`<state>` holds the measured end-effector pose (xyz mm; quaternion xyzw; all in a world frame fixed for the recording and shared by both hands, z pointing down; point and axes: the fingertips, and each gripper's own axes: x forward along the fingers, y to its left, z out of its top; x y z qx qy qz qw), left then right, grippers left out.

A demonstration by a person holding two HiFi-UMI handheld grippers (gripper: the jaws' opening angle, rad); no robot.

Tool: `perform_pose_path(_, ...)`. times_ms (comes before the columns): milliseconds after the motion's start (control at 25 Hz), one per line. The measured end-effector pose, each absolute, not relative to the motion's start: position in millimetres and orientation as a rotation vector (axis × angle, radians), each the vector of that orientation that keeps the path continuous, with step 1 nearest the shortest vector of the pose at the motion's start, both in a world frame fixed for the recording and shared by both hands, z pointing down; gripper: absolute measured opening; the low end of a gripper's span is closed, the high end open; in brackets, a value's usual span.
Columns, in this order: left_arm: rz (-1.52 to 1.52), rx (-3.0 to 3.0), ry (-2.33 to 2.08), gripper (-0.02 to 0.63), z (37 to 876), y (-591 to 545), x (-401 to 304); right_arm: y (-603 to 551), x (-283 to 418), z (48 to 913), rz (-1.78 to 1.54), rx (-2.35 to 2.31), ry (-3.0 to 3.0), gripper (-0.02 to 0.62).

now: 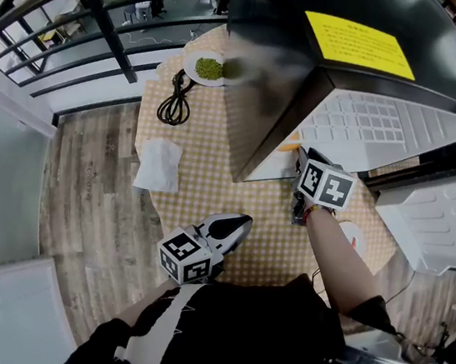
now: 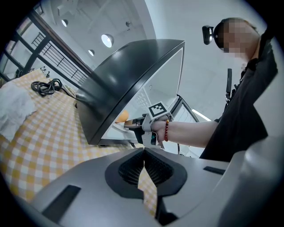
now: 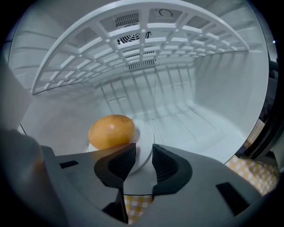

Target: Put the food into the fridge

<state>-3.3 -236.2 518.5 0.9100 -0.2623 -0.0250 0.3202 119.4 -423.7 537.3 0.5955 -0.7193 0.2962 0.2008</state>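
Note:
A round orange-brown food item [image 3: 111, 131] lies on a small white plate [image 3: 145, 133] on the floor of the open black fridge [image 1: 329, 65]. My right gripper [image 3: 144, 157] reaches into the fridge mouth. Its jaws stand apart with the plate's near rim in the gap, and the pads do not press on it. From the left gripper view the food [image 2: 122, 116] shows just inside the fridge, ahead of my right gripper [image 2: 128, 125]. My left gripper [image 1: 244, 220] hangs low over the checkered tablecloth, shut and empty [image 2: 144, 153].
A white wire shelf [image 3: 146, 40] spans the fridge above the plate. The white fridge door [image 1: 449, 225] stands open at the right. A plate of green food [image 1: 208, 68], a coiled black cable [image 1: 174, 102] and a white cloth [image 1: 159, 165] lie on the table's left part.

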Motion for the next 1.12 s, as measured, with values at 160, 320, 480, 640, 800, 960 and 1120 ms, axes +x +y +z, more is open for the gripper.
perform_pose_path(160, -0.065, 2.388, -0.684, 0.014, 520.1, -236.4, -3.1, -423.7, 118.9, 537.3, 0.796, 1.657, -2.000, 0.109)
perform_pose_path(320, -0.072, 2.393, -0.678, 0.014, 518.4, -238.2, -2.8, -422.4, 118.9, 536.0, 0.757, 1.647, -1.999, 0.109)
perform_pose_path(480, -0.070, 2.394, -0.672, 0.014, 518.3, -238.8, -2.6, -421.0, 117.8, 534.8, 0.722, 1.634, -2.002, 0.109)
perform_pose_path(640, -0.069, 2.394, -0.659, 0.014, 518.4, -238.2, -0.8, -421.0, 117.8, 533.8, 0.677, 1.624, -2.006, 0.114)
perform_pose_path(800, -0.066, 2.394, -0.651, 0.014, 518.9, -238.5, -0.3, -421.9, 117.0, 537.0, 0.607, 1.594, -2.014, 0.123)
perform_pose_path(960, -0.071, 2.400, -0.650, 0.014, 517.1, -238.8, -2.6, -419.9, 114.7, 538.7, 0.567, 1.575, -2.016, 0.124)
perform_pose_path(1120, -0.071, 2.397, -0.643, 0.014, 516.7, -238.9, -4.1, -418.9, 114.5, 538.3, 0.539, 1.565, -2.001, 0.124)
